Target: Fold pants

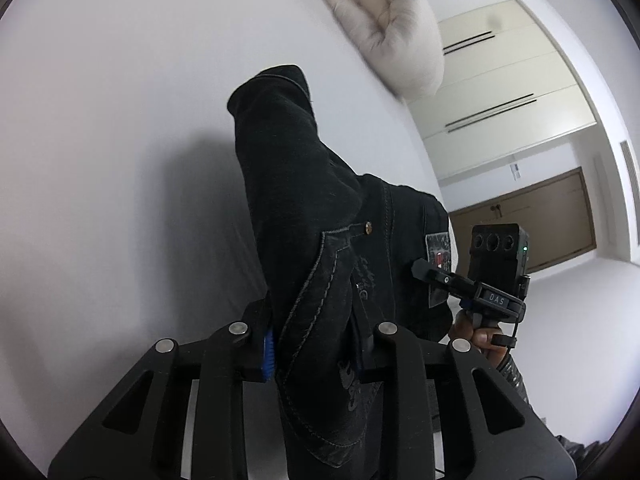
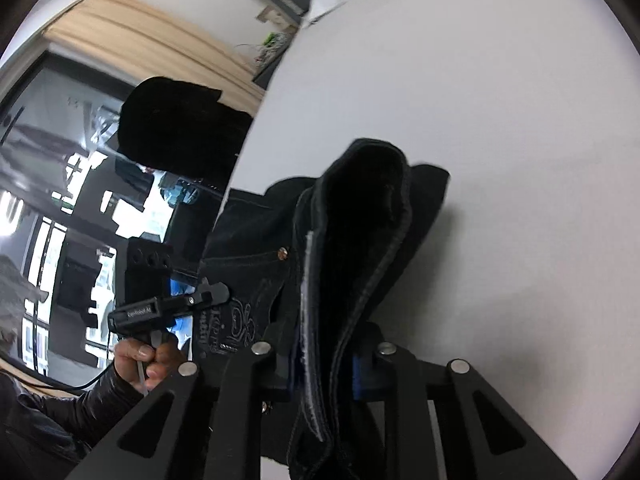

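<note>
A pair of black denim pants with grey stitching (image 1: 320,208) is lifted above a broad white bed surface (image 1: 120,120), held at its waistband end by two handheld grippers.

In the left wrist view, the left gripper (image 1: 316,344) has its black fingers (image 1: 256,332) pinching a bunched stretch of the denim beside a stitched pocket; a blue pad shows on the inner face of the left-hand finger. The rest of the pants trails away toward the far side of the bed, ending in a folded hem. To the right, the right gripper (image 1: 424,270) pinches the edge of the waistband near a grey label patch (image 1: 438,252), with the person's hand (image 1: 480,334) wrapped round its handle. A fluffy cream-coloured cushion (image 1: 384,28) lies on the far part of the bed.

In the right wrist view, the right gripper (image 2: 324,356) has its fingers closed on a thick folded seam of the pants (image 2: 360,220). On the left, the left gripper (image 2: 218,294) bites the cloth next to embroidered stitching, held by a hand (image 2: 144,360) in a black glossy sleeve (image 2: 60,412).
</note>
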